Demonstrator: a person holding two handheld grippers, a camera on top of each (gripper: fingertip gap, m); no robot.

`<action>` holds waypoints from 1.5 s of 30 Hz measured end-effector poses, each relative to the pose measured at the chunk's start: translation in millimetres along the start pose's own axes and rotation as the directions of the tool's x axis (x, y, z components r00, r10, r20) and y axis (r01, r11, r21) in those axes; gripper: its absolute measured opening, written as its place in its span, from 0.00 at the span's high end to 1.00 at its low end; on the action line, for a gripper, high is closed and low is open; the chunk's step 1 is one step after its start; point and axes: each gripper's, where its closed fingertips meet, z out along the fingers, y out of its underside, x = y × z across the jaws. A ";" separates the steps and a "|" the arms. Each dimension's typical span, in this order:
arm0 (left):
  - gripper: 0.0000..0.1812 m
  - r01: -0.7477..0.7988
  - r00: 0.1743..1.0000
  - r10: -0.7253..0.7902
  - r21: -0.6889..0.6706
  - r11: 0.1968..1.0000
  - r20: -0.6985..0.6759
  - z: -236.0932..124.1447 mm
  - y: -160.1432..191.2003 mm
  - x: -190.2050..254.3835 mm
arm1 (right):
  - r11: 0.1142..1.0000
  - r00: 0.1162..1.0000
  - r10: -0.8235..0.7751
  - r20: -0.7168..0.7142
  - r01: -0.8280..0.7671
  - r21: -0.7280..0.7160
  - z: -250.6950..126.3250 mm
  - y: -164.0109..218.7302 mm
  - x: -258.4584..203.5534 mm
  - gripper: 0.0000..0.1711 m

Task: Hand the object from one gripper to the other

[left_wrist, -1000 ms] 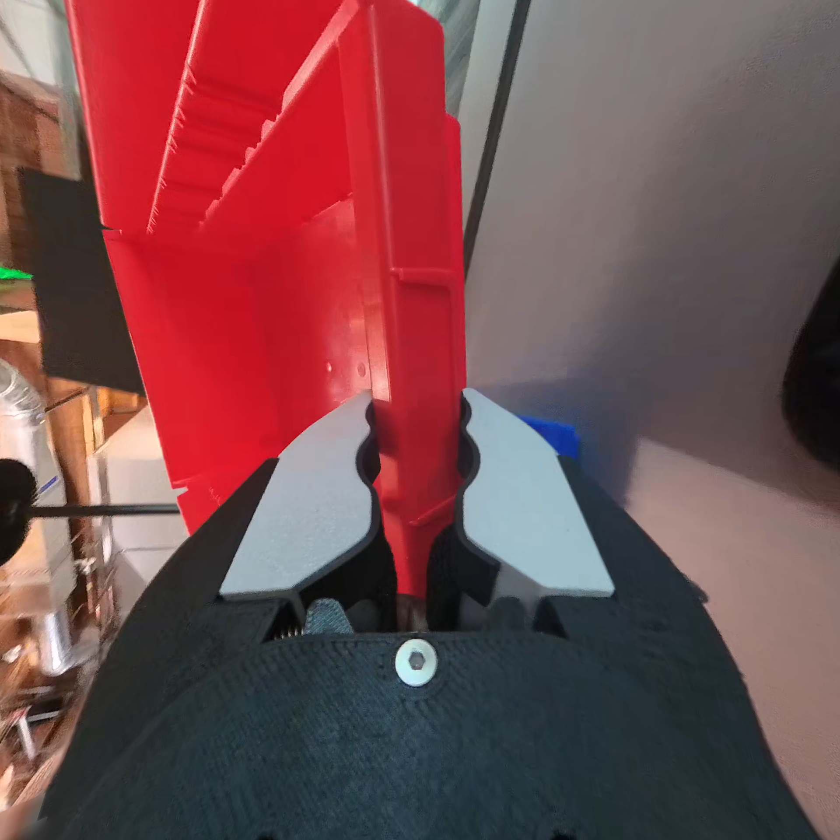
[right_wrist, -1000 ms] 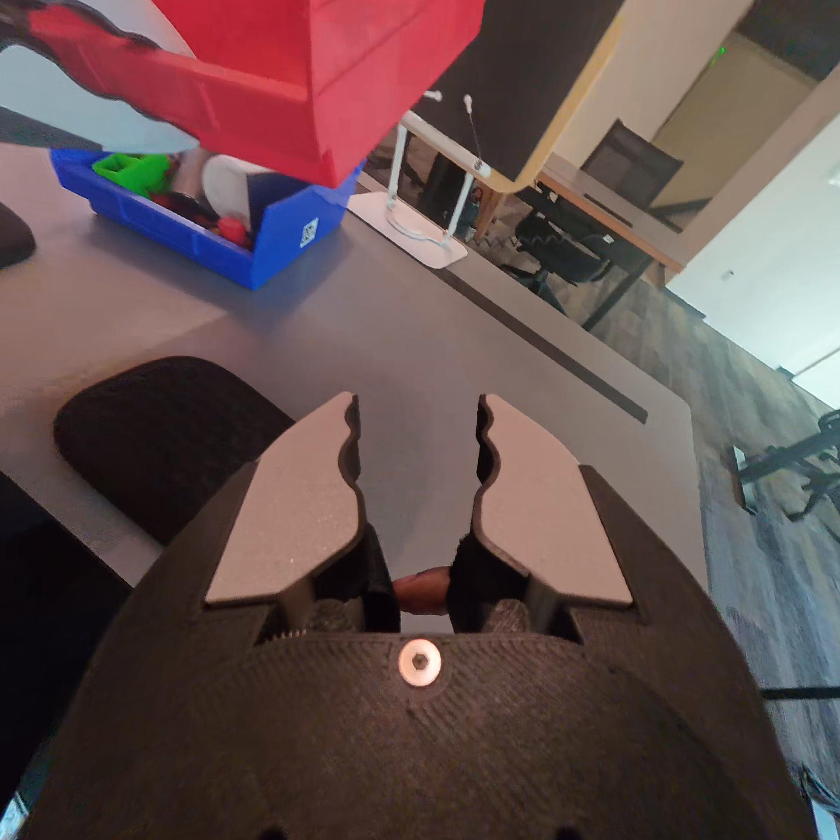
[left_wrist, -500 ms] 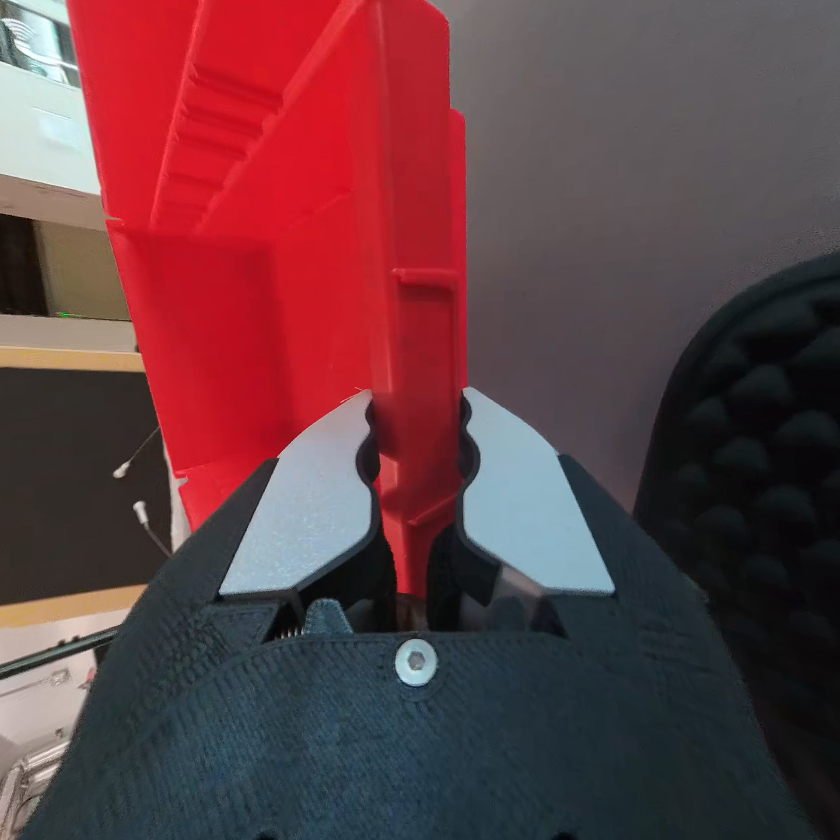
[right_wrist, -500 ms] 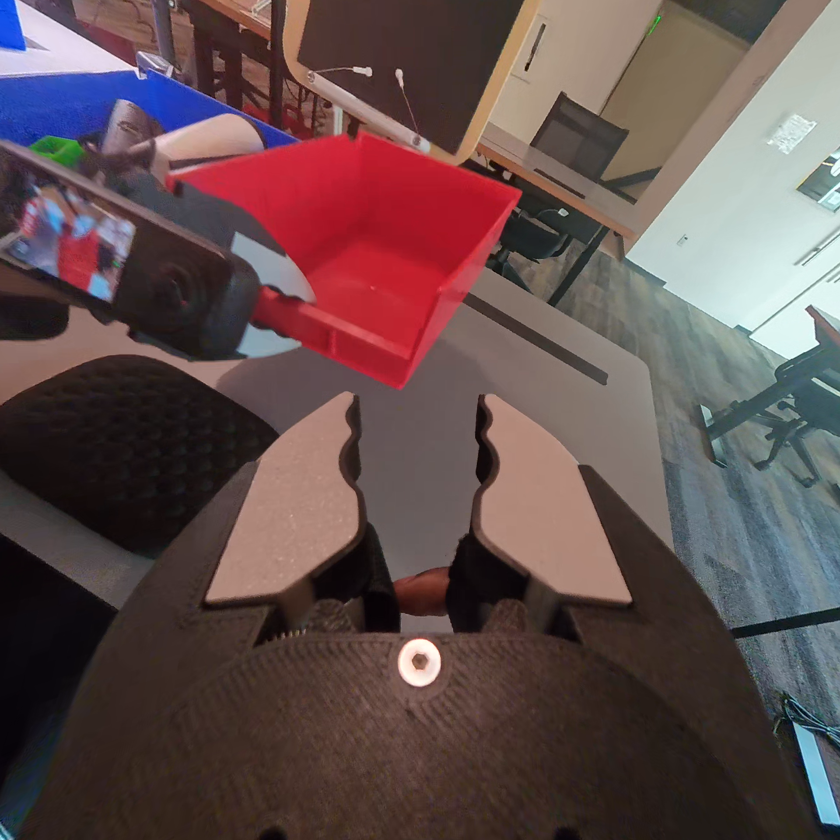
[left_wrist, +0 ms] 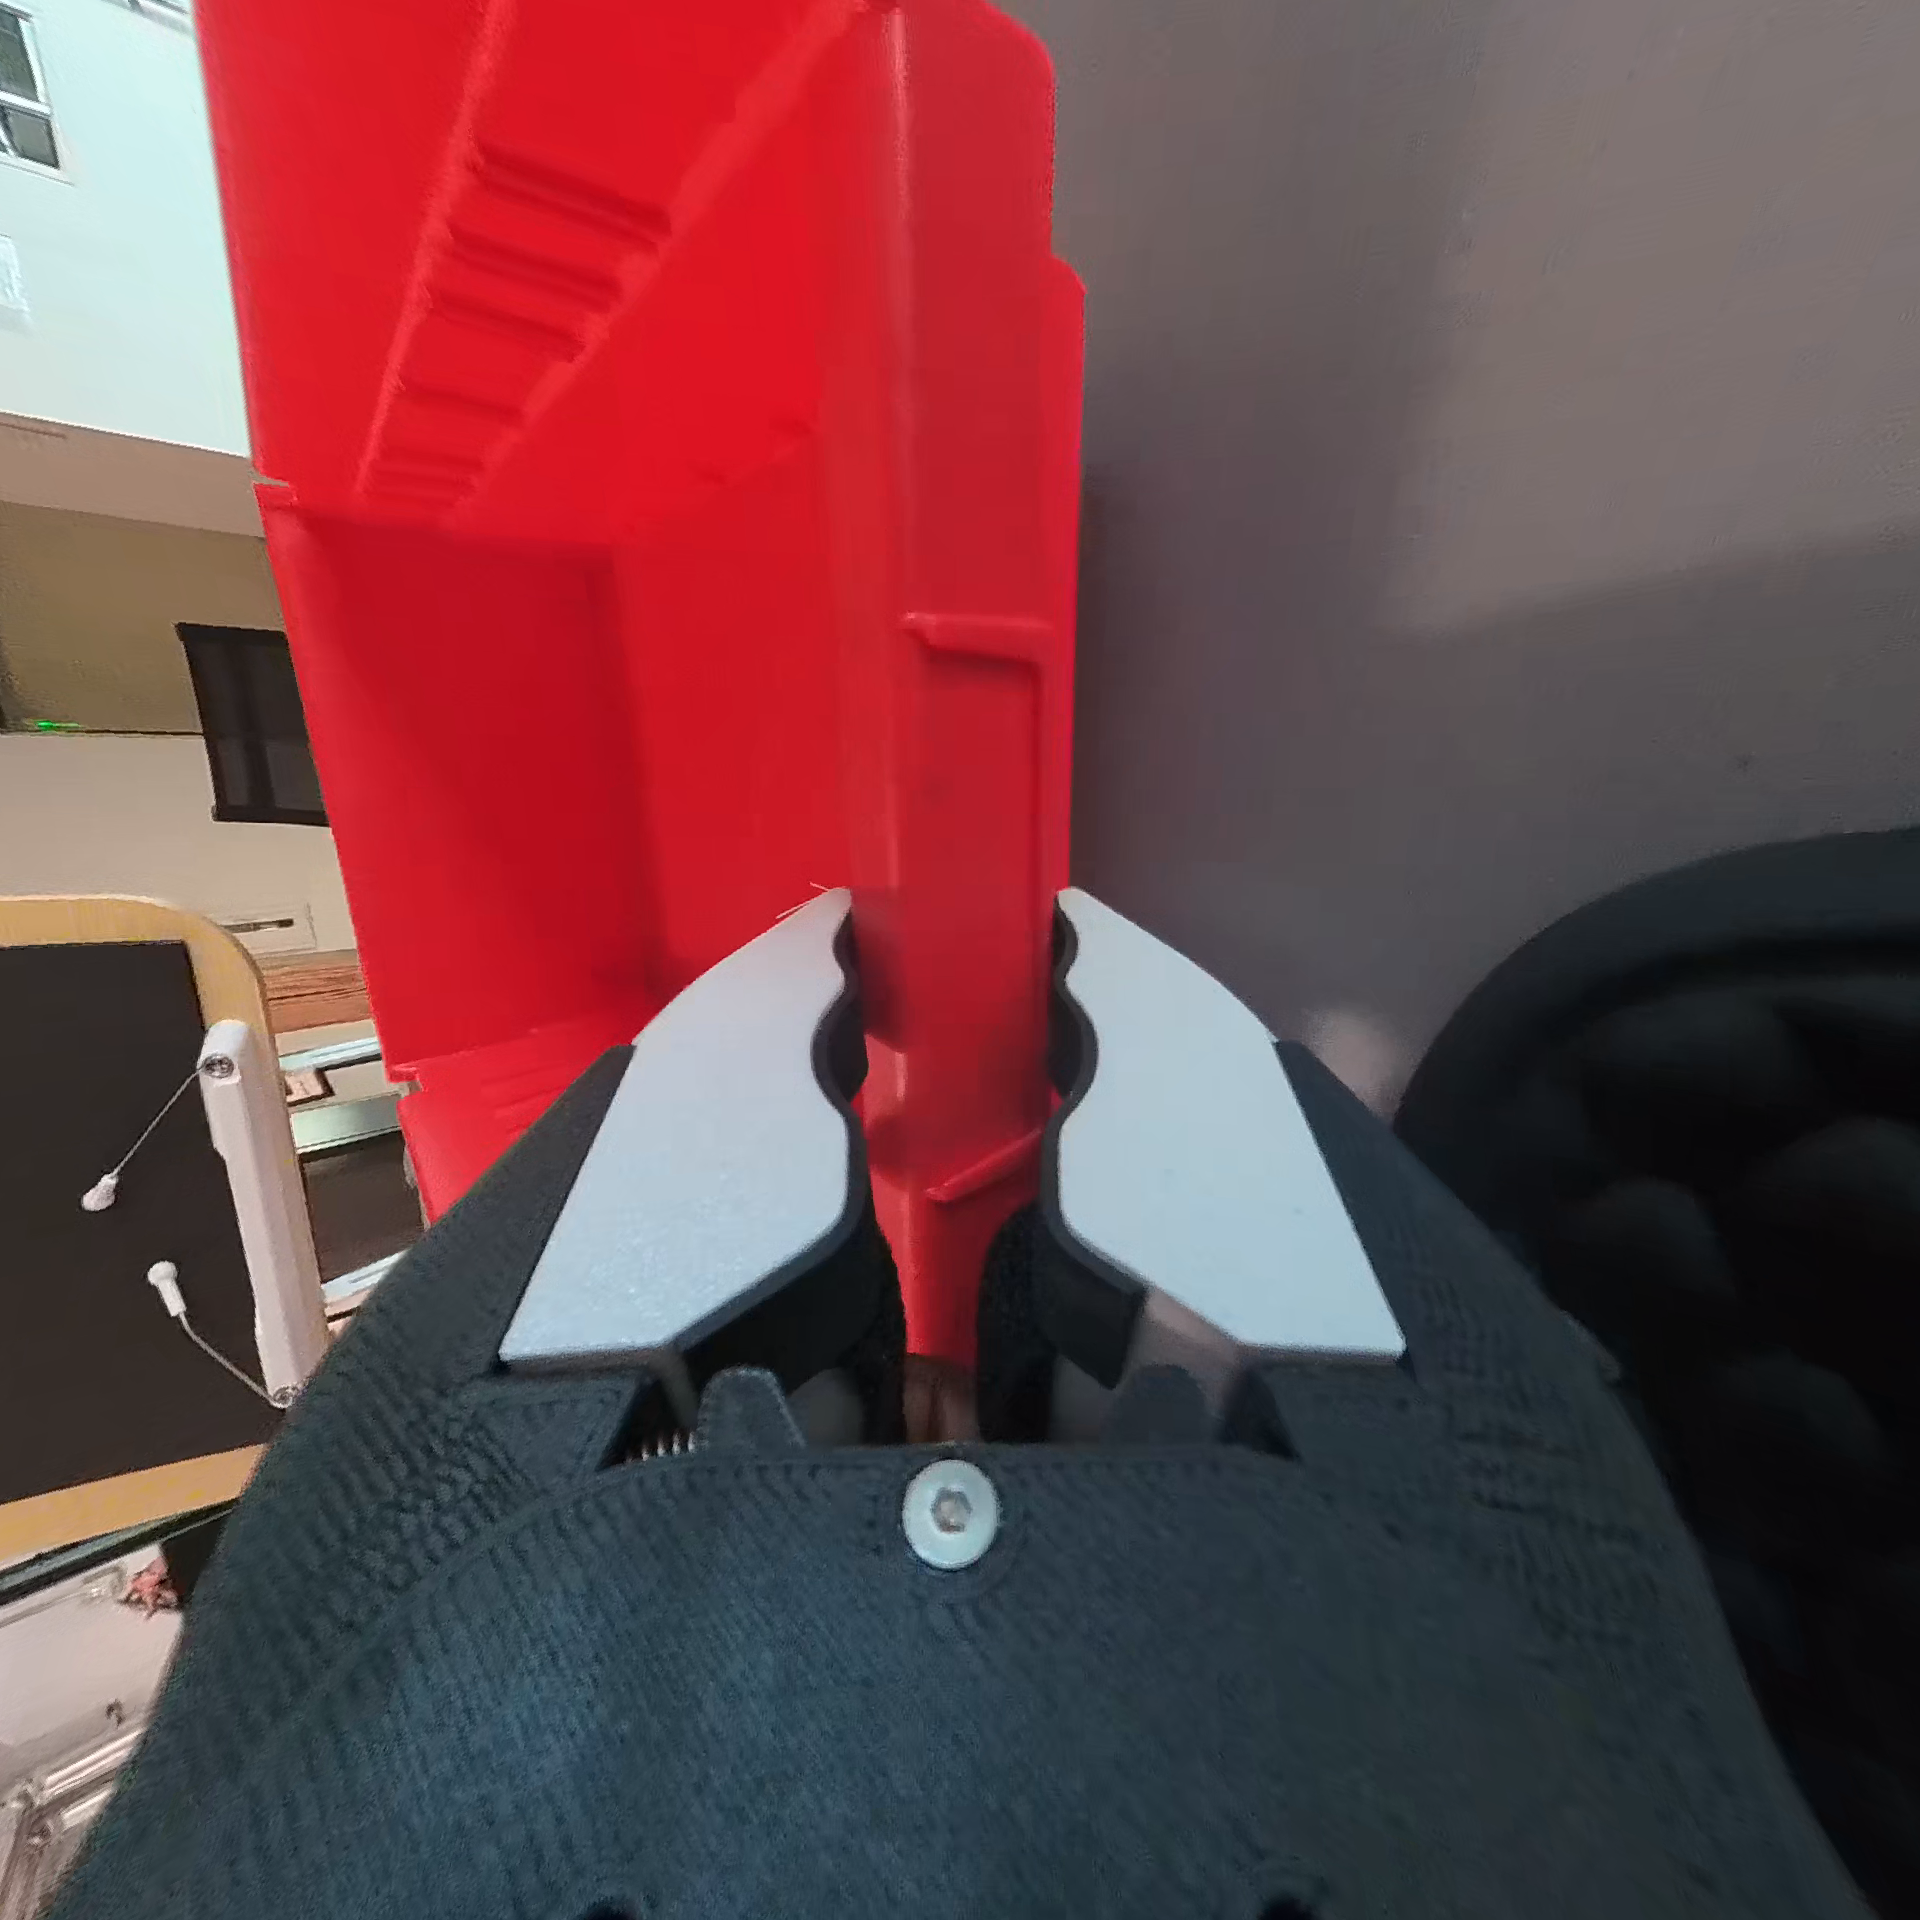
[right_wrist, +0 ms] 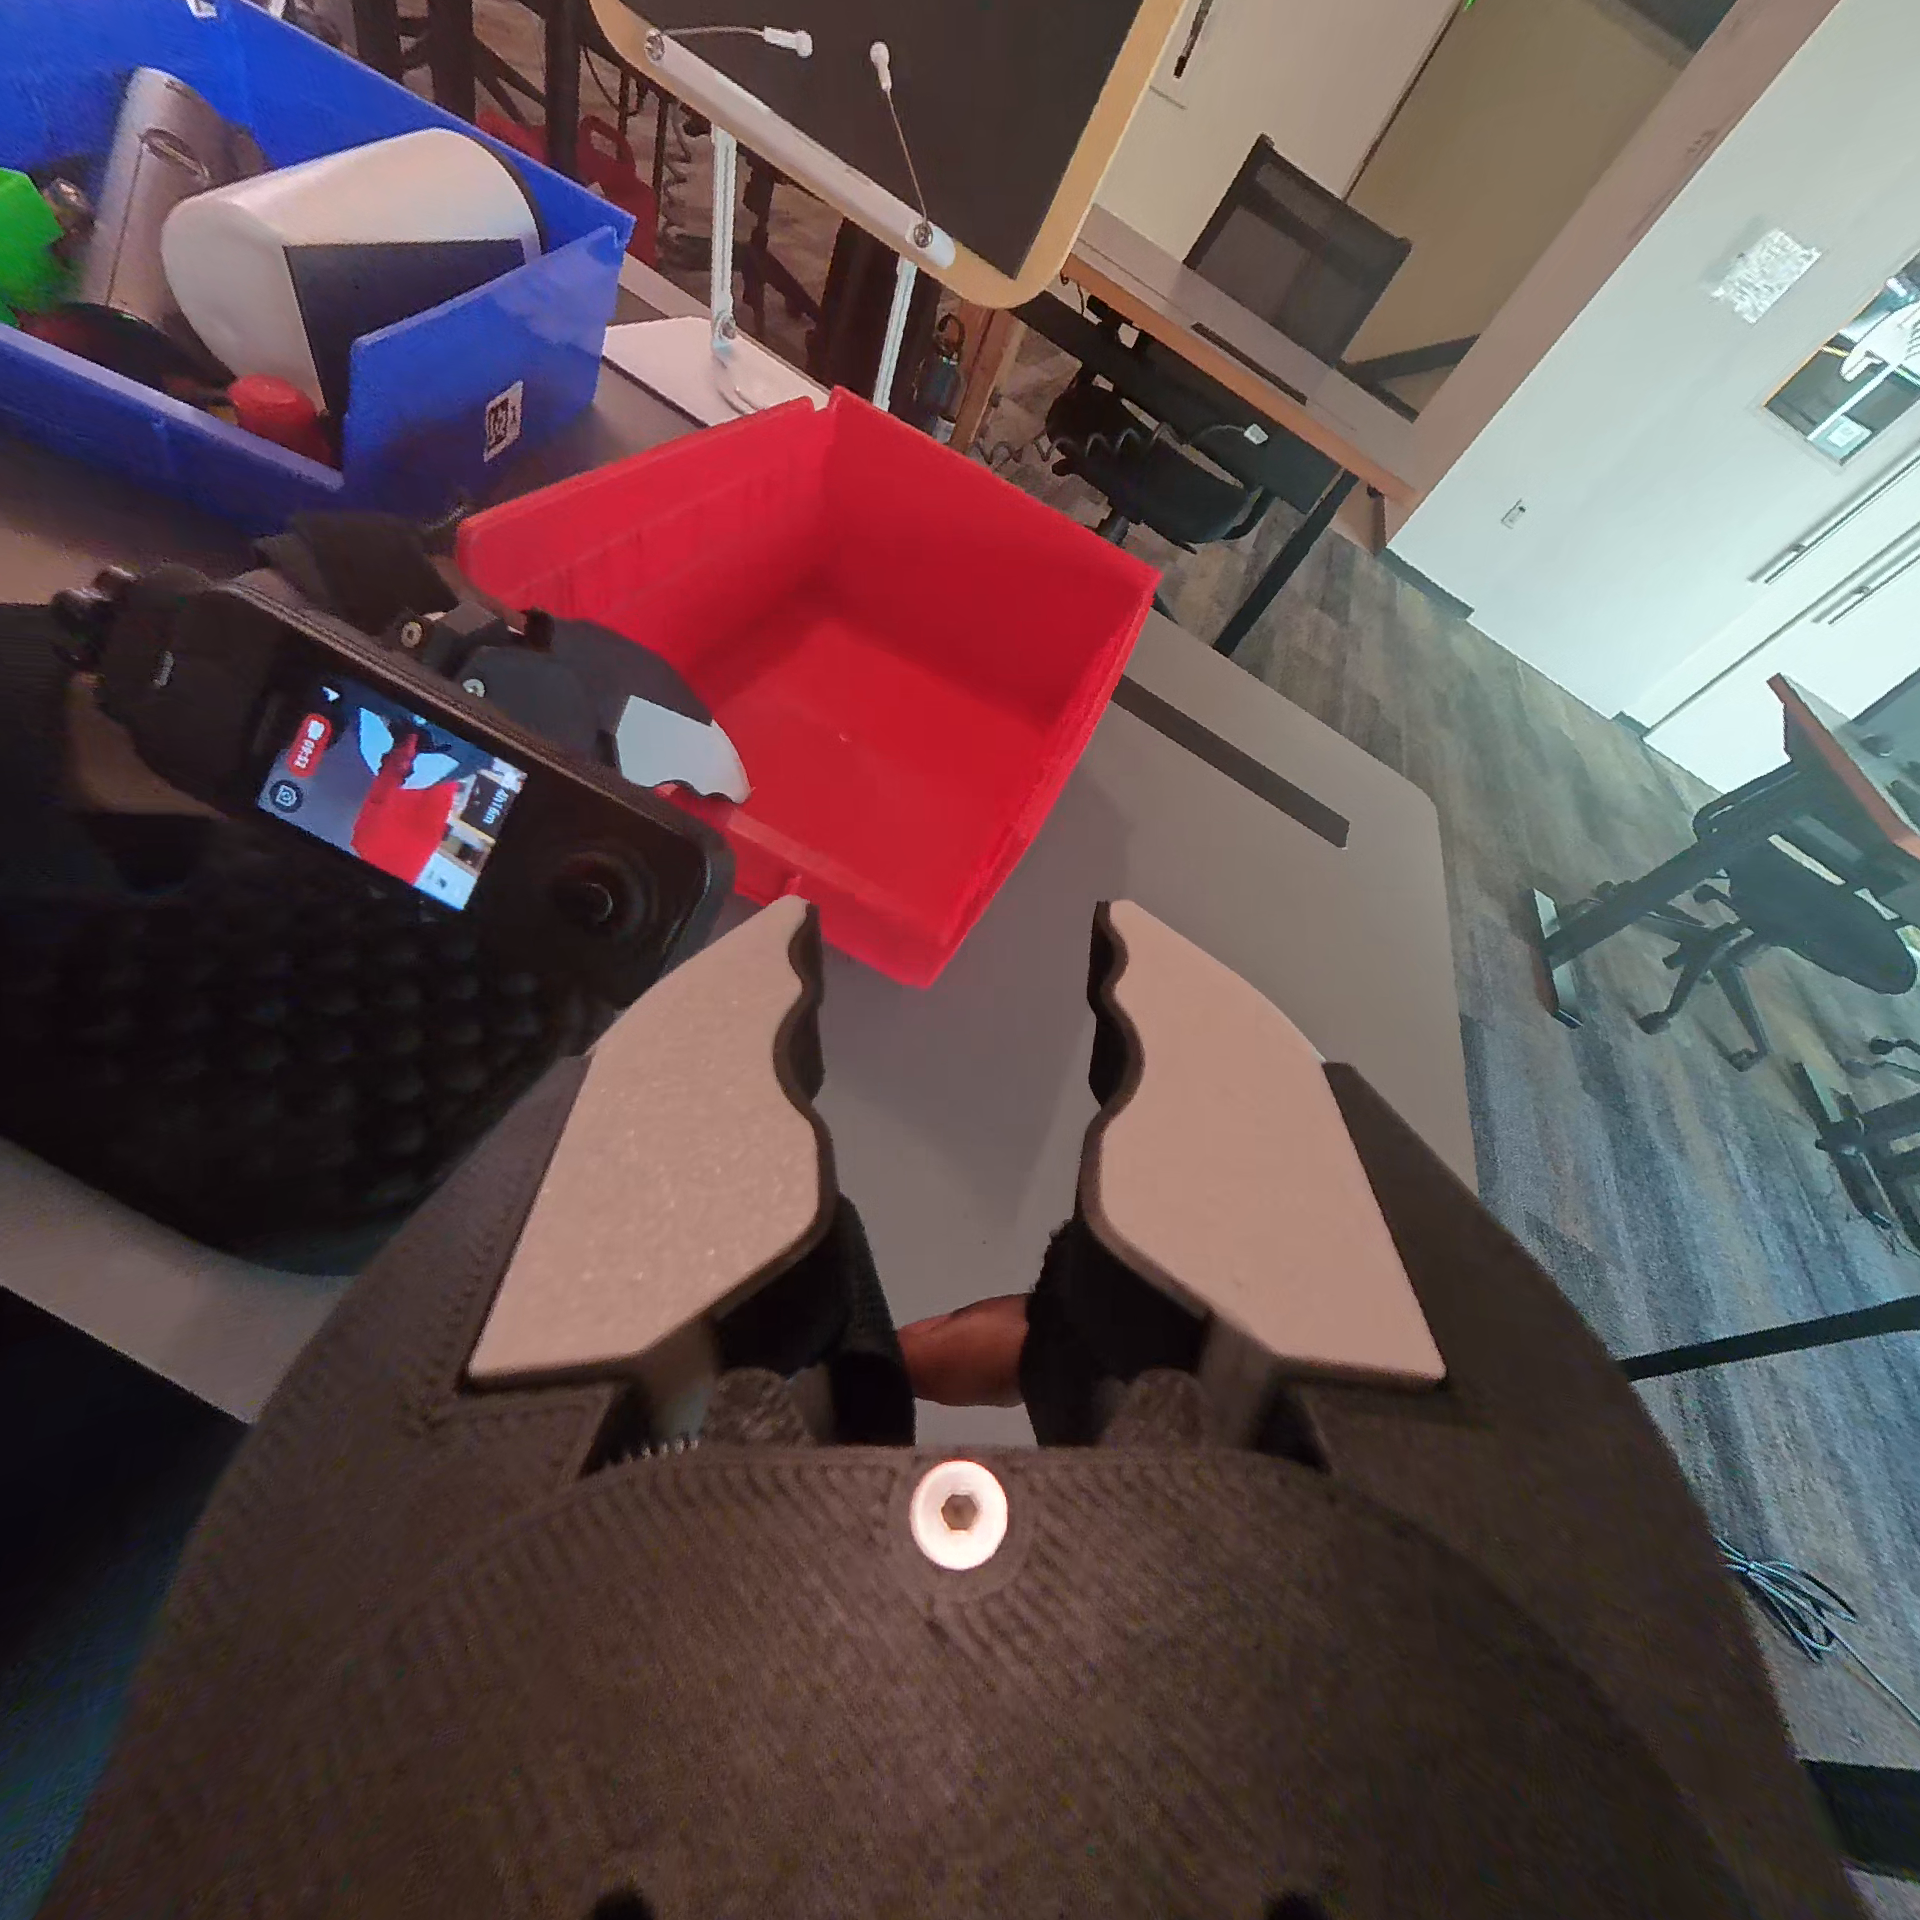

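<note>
A red plastic bin (left_wrist: 665, 582) fills the left wrist view. My left gripper (left_wrist: 954, 914) is shut on its front wall and holds it above the grey table (left_wrist: 1455, 468). In the right wrist view the same red bin (right_wrist: 862, 686) hangs open side up, with the left gripper (right_wrist: 681, 753) clamped on its near wall. My right gripper (right_wrist: 951, 940) is open and empty, just in front of and below the bin's near corner, not touching it.
A blue bin (right_wrist: 416, 343) with a white bottle, a green piece and a red piece stands at the back left. A black textured pad (right_wrist: 239, 1070) lies at the left, also in the left wrist view (left_wrist: 1714, 1195). The table's edge runs at the right, with floor and office chairs beyond. The left gripper's tips are roughly 20 centimetres from the right gripper's.
The left gripper has swung the red bin down in front of the right gripper. The right gripper has stayed open, and the bin now hangs closer to its fingertips.
</note>
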 end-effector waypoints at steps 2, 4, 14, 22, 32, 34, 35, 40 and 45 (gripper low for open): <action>0.82 -0.010 1.000 0.010 0.003 1.000 0.005 1.3 -0.3 1.6 | 1.000 1.000 0.000 0.001 -0.001 0.001 -0.1 -0.6 -0.4 0.71; 0.81 -0.004 0.998 0.001 0.052 0.999 0.058 -0.4 -5.4 -1.5 | 1.000 1.000 0.001 0.010 -0.001 0.006 -0.4 -2.2 -2.3 0.71; 0.61 0.184 0.975 -0.211 0.284 0.941 0.066 -82.6 7.8 -24.7 | 0.996 0.992 -0.004 0.125 -0.008 0.089 0.6 -19.4 -26.1 0.69; 0.60 0.407 0.902 -0.422 0.141 0.902 0.090 -114.3 154.3 -30.4 | 0.990 0.932 -0.125 0.340 0.096 0.099 46.3 -22.8 -95.6 0.64; 0.62 0.445 0.884 -0.438 -0.007 0.895 0.164 -121.7 263.4 -27.7 | 0.909 0.919 -0.357 0.167 0.383 -0.163 133.5 54.4 -88.4 0.59; 0.62 0.413 0.900 -0.400 -0.049 0.909 0.174 -112.6 274.2 -29.9 | 0.896 0.910 -0.393 0.132 0.411 -0.169 141.4 59.2 -84.8 0.59; 0.63 0.404 0.907 -0.388 -0.078 0.912 0.164 -106.4 279.4 -28.6 | 0.890 0.907 -0.404 0.123 0.420 -0.176 145.4 62.0 -84.2 0.59; 0.76 0.379 0.923 -0.352 -0.221 0.899 0.153 -86.9 309.4 -21.2 | 0.870 0.888 -0.457 0.051 0.458 -0.183 164.8 64.6 -78.7 0.63; 0.78 0.420 0.907 -0.404 -0.217 0.881 0.115 -90.7 318.5 -18.4 | 0.851 0.881 -0.469 0.067 0.471 -0.231 169.4 73.2 -78.7 0.72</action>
